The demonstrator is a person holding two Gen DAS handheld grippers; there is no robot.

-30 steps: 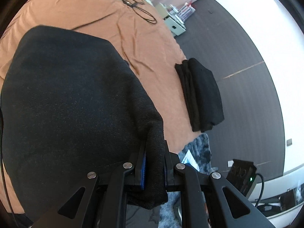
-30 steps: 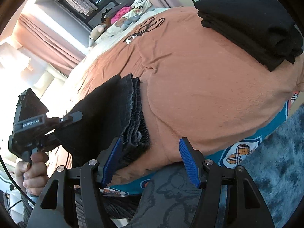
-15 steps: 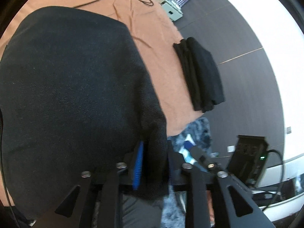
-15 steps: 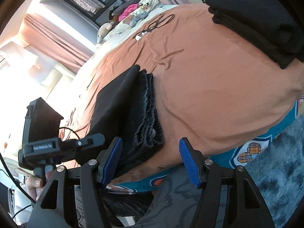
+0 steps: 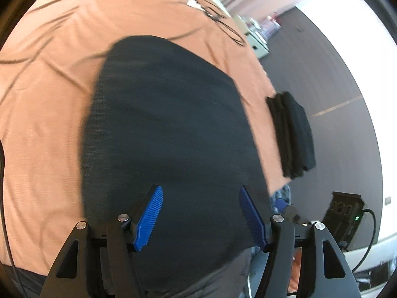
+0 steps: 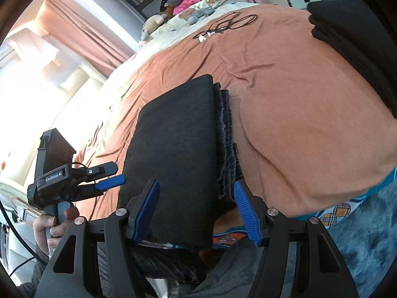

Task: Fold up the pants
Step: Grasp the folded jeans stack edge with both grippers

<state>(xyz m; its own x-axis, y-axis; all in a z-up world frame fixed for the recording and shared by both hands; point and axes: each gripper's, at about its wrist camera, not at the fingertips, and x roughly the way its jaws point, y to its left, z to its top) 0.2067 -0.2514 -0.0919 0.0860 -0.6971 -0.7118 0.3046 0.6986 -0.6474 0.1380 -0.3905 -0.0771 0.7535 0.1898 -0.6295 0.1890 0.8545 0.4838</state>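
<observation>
Left gripper (image 5: 199, 213) spread, empty, over the folded pants (image 5: 168, 129) on the bedspread (image 5: 44, 114). Right gripper (image 6: 196, 209) likewise spread. Risk I note: pants overhang the bed edge; a nudge could slide them off or unfold layers.

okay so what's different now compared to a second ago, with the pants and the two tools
The left tool has let go of the black pants: it was clamped on the fabric and is now open. The pants dropped flat into a folded block on the orange bedspread. The right tool stayed open; the folded stack stayed put.
</observation>
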